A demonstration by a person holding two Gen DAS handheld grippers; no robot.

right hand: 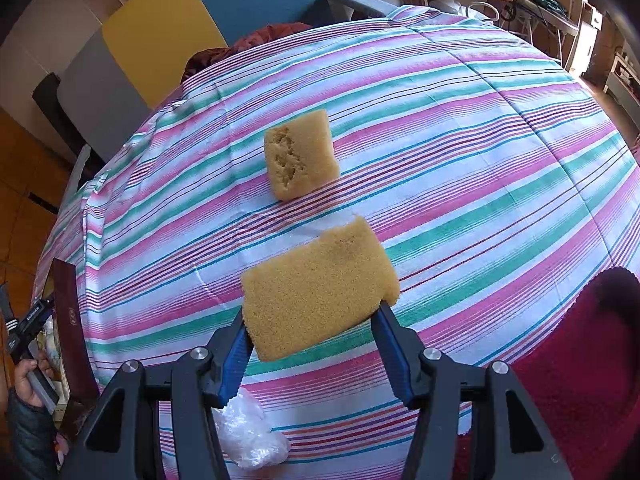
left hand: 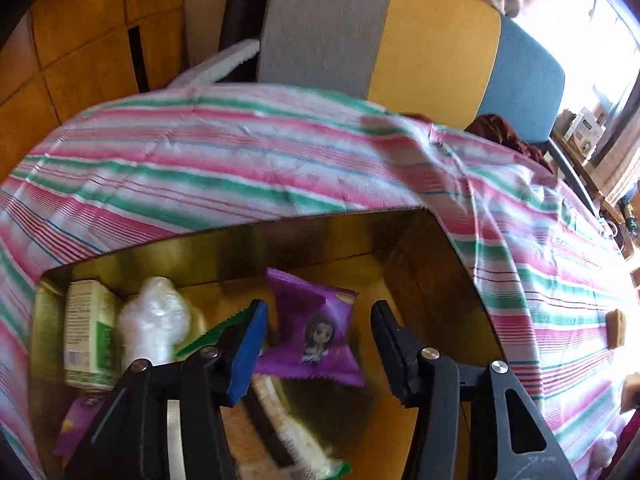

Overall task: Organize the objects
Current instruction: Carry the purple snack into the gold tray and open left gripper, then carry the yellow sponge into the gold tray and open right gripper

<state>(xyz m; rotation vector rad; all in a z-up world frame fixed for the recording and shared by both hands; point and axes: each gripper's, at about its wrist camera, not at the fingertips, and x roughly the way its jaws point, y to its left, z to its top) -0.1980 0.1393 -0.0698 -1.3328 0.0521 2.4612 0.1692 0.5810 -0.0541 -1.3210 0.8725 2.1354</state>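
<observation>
My left gripper hangs open over an open cardboard box. A purple snack packet lies in the box below the gap between the fingers, untouched by the pads. Also in the box are a green carton, a wad of clear plastic, a green packet and a wrapped sponge. My right gripper is shut on a large yellow sponge, held above the striped tablecloth. A smaller yellow sponge lies on the cloth beyond it.
A crumpled clear bag lies on the cloth under the right gripper. A dark red cloth sits at the right. The box's edge shows at the far left, with a hand beside it. A grey, yellow and blue chair stands behind the table.
</observation>
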